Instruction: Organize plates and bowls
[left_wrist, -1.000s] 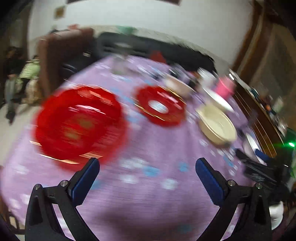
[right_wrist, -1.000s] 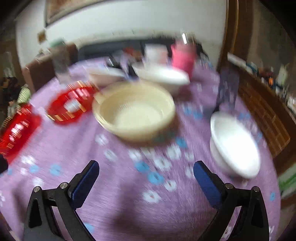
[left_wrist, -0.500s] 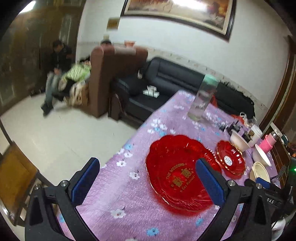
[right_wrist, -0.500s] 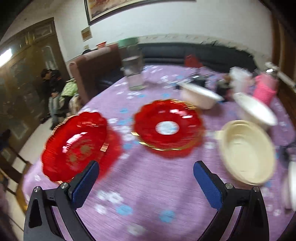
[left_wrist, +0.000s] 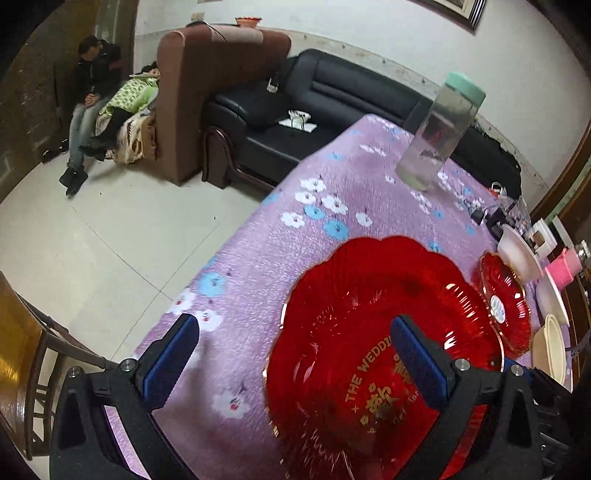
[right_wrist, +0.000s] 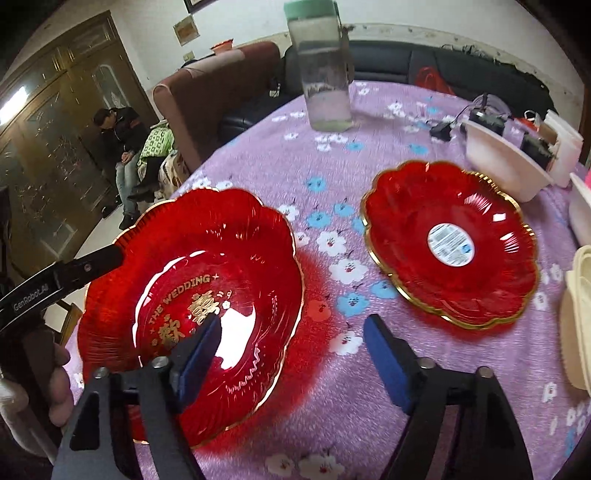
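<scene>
Two grippers, both jaws wide, nothing held. Left gripper straddles near rim of big red plate, plate flat on counter. Right gripper straddles plate's 3 o'clock rim. Smaller red plate at 2 o'clock, apart. Jar at 12.

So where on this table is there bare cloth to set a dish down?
Bare cloth lies between the big red plate and the jar, and along the near edge below the smaller red plate. The far right is crowded with white bowls.
</scene>
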